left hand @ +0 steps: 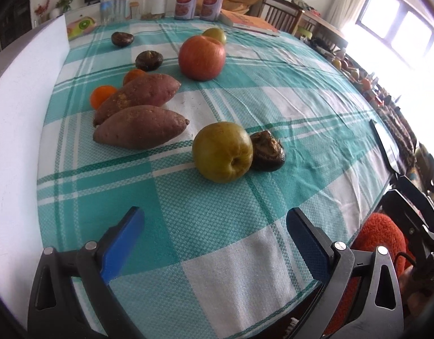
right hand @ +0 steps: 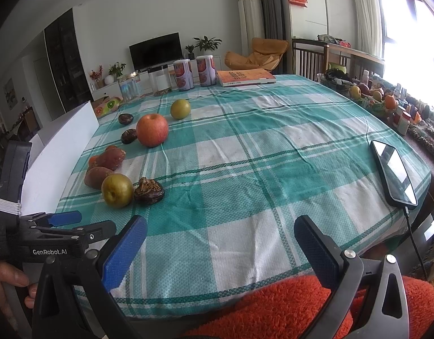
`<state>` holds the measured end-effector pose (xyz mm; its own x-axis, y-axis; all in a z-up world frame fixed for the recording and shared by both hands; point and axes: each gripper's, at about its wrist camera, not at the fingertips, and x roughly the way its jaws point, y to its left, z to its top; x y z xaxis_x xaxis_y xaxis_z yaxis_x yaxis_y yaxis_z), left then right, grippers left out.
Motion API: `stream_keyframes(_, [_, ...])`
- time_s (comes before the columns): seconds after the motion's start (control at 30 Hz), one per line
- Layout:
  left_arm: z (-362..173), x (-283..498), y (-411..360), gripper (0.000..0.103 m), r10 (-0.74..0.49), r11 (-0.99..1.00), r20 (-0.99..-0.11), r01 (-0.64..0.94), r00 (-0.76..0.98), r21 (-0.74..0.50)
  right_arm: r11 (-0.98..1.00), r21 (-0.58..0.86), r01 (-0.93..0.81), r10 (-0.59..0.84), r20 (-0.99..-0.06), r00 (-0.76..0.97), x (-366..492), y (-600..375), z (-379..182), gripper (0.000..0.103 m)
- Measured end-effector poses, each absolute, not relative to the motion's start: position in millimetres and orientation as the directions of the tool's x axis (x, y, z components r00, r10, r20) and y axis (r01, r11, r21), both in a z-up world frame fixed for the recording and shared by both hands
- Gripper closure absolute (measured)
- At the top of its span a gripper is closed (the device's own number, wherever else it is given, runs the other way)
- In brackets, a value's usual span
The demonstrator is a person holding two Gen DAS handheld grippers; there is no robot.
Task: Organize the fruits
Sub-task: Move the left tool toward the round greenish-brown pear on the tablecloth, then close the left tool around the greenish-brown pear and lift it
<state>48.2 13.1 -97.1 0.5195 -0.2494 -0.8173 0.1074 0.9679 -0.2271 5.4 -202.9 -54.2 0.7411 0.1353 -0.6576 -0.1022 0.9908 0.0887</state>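
Note:
On the green checked tablecloth (left hand: pixel 205 226) lie a green apple (left hand: pixel 222 152) touching a dark brown chestnut-like fruit (left hand: pixel 268 151), two sweet potatoes (left hand: pixel 140 127), two small oranges (left hand: pixel 102 94) behind them, a red apple (left hand: pixel 202 57), two more dark fruits (left hand: pixel 149 60) and a far green apple (left hand: pixel 215 34). My left gripper (left hand: pixel 214 223) is open and empty, just short of the near green apple. My right gripper (right hand: pixel 219 234) is open and empty over the table's near edge; the same fruits (right hand: pixel 117 189) lie to its left.
A white foam board (left hand: pixel 22 130) stands along the left edge. Jars, two cans (left hand: pixel 186 1) and an orange book (right hand: pixel 245 76) stand at the far end. A phone (right hand: pixel 393 175) with a cable lies at the right edge. An orange fuzzy cloth (right hand: pixel 287 308) is below the near edge.

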Motion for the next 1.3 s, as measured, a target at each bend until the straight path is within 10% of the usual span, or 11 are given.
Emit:
stream_keyframes(0.57, [-95,94,2,0.004,-0.292,0.956,-0.771,0.158,0.567,-0.246,0.99,0.095,-0.101,0.139,-0.661,0.737,5,-202,-54,0.0])
stream_keyframes(0.73, [-98,97,3,0.05,-0.312,0.95,-0.77,0.171,0.557,-0.261,0.99,0.094,-0.101,0.138,-0.661,0.737,5,-202,-54,0.0])
stream_keyframes(1.3, [-51,37,44,0.053,-0.351,0.931,-0.732,0.132,0.584,-0.341,0.924,0.244,-0.294,0.362,-0.803,0.474,74,-169,-67,0.0])
